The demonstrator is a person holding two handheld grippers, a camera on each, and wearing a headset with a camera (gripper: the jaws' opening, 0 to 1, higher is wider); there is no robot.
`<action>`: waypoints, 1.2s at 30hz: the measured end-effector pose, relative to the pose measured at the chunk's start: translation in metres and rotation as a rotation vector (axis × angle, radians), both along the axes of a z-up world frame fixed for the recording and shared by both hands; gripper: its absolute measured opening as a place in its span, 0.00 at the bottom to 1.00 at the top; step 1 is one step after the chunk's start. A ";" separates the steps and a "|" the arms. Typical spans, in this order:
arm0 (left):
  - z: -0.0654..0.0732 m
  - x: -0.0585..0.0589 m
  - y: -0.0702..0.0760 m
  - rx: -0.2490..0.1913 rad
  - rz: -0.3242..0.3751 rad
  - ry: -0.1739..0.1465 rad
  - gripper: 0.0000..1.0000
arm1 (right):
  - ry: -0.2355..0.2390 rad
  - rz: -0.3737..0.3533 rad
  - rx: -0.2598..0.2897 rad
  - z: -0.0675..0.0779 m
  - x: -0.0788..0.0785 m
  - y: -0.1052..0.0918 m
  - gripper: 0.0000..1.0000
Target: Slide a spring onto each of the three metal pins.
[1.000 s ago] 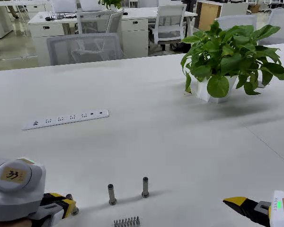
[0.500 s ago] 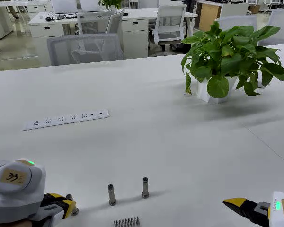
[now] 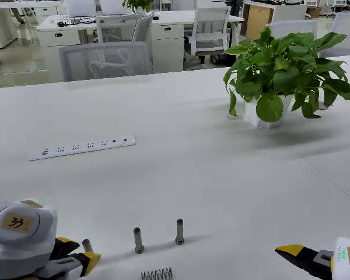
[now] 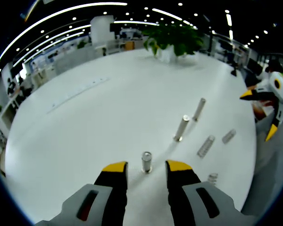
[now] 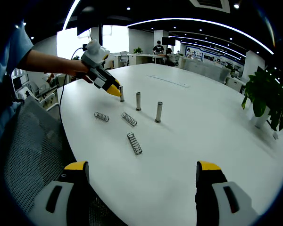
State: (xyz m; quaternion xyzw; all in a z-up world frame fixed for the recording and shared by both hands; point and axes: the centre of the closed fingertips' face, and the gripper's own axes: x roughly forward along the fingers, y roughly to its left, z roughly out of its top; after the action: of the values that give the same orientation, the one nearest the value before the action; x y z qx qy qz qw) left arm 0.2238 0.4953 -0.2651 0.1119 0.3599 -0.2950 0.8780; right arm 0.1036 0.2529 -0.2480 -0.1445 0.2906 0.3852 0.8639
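On the white bench [image 3: 221,175], by its near edge, the left pin [image 4: 146,161] stands upright between the tips of the left tongs [image 4: 147,166]. A thin gap shows on each side of it, so these tongs are partly open and grip nothing. The middle pin [image 4: 181,128] and the right pin [image 4: 198,108] stand in the same row further right, clear of the tongs. Three springs [image 5: 135,143] lie flat on the near side of the row, none on a pin. The right tongs [image 5: 141,165] are spread wide and empty, off to the right and well apart from all of them. In the head view one spring is cut off by the bottom edge. A power strip [image 3: 81,147] and a potted plant [image 3: 286,64] sit farther back.
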 end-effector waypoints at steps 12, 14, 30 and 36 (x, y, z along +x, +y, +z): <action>0.005 -0.010 -0.010 -0.043 -0.070 -0.057 0.79 | -0.007 0.004 -0.004 0.001 0.002 0.000 0.96; 0.007 -0.013 -0.013 -0.059 -0.089 -0.064 0.87 | -0.009 0.006 -0.003 0.001 0.002 0.000 0.97; 0.021 -0.041 -0.016 -0.133 -0.139 -0.073 1.00 | -0.018 0.010 -0.004 0.007 0.015 -0.007 0.99; 0.024 -0.053 -0.009 -0.175 -0.091 -0.094 1.00 | -0.013 0.010 -0.009 0.005 0.017 -0.010 0.99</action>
State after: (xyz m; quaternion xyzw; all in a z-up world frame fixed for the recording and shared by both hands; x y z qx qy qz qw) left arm 0.1710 0.4861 -0.2409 0.0648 0.2857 -0.3595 0.8860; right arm 0.1208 0.2428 -0.2429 -0.1524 0.2861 0.3871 0.8632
